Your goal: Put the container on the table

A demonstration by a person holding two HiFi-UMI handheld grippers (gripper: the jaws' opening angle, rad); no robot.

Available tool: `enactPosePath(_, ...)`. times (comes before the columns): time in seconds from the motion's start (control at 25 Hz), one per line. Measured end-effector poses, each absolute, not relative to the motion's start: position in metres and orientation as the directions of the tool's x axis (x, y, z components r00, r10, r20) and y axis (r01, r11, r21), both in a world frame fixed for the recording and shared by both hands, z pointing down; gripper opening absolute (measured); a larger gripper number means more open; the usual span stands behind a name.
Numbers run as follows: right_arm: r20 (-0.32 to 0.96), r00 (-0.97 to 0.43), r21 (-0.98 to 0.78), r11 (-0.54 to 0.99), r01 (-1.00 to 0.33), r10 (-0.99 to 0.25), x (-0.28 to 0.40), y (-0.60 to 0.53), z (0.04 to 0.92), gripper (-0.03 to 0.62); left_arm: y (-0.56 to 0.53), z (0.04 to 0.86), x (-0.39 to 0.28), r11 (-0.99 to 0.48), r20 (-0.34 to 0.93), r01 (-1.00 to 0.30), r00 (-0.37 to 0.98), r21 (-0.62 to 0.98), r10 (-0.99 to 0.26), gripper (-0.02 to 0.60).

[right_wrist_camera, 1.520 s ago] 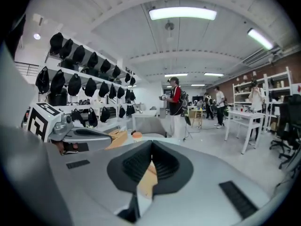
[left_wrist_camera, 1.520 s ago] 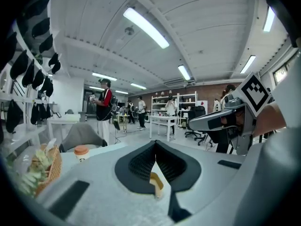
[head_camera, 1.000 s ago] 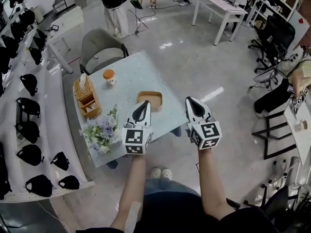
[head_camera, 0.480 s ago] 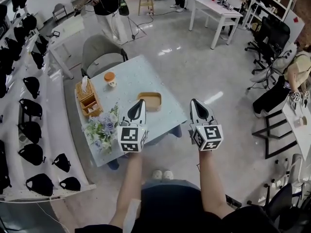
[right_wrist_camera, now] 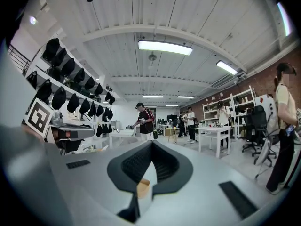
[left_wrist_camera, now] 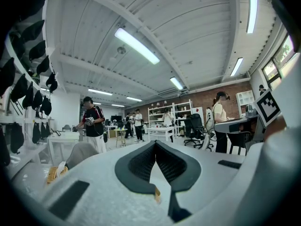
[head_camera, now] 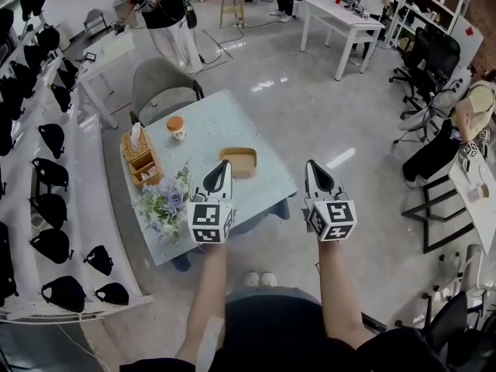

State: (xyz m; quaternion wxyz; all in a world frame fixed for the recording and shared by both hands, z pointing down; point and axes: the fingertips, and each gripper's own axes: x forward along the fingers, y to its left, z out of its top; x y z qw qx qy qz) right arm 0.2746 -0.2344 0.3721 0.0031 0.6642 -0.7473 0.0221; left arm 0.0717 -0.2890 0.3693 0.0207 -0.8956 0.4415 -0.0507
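Note:
A shallow tan container (head_camera: 239, 162) rests on the pale blue table (head_camera: 221, 118), close to its near right edge. My left gripper (head_camera: 222, 166) hovers just left of the container on its near side, jaws shut and empty. The right gripper (head_camera: 311, 165) hangs beyond the table's right edge over the floor, also shut with nothing in it. In the left gripper view the left gripper (left_wrist_camera: 155, 143) has its tips meeting and points out across the room. The right gripper (right_wrist_camera: 151, 143) looks the same in the right gripper view.
On the table stand a cup with an orange lid (head_camera: 176, 124), a wooden organizer (head_camera: 141, 160) and a flower bunch (head_camera: 163, 204). A grey chair (head_camera: 161, 84) sits behind it. Shelves of black caps (head_camera: 48, 139) line the left. A person (head_camera: 167, 12) stands beyond.
The head view has pulled back and up slightly, so the table looks smaller. Both grippers stay shut; the left one has shifted a little left, away from the container.

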Motion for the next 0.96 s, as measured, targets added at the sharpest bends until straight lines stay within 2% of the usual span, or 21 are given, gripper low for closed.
enactPosePath(0.96,0.028,-0.129,-0.049,0.127,-0.991,-0.991,0.273,-0.231,0.3741,-0.003,-0.2831,0.3784,0.0707,-0.6,0.088,-0.797,0.594,-0.074,-0.8,0.009)
